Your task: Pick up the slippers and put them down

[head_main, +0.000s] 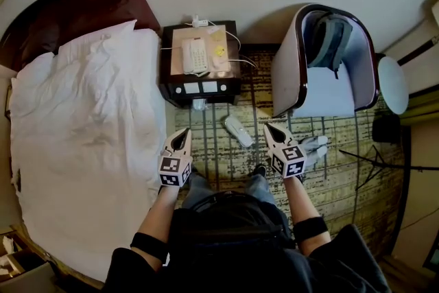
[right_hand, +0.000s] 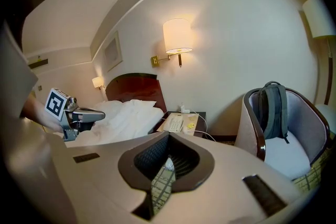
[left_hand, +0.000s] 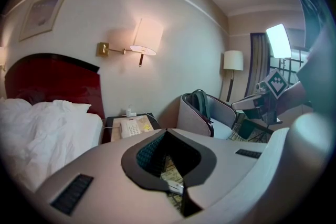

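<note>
Left gripper (head_main: 182, 133), right gripper (head_main: 269, 127) closed; head view alone shows slippers (head_main: 238, 131) whole.

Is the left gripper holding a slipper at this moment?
No, the left gripper has its jaws together on nothing, while a white slipper lies on the carpet ahead of it.

From the head we look steeply down on bed (head_main: 89, 147), nightstand (head_main: 177, 38) and armchair (head_main: 288, 72). Our gripper cameras sit low behind their own jaws, facing the far wall (left_hand: 178, 65). Both share nightstand, armchair and wall lamp (left_hand: 147, 36) — the left view catches the right gripper (left_hand: 234, 104), the right view the left gripper (right_hand: 102, 111).
</note>
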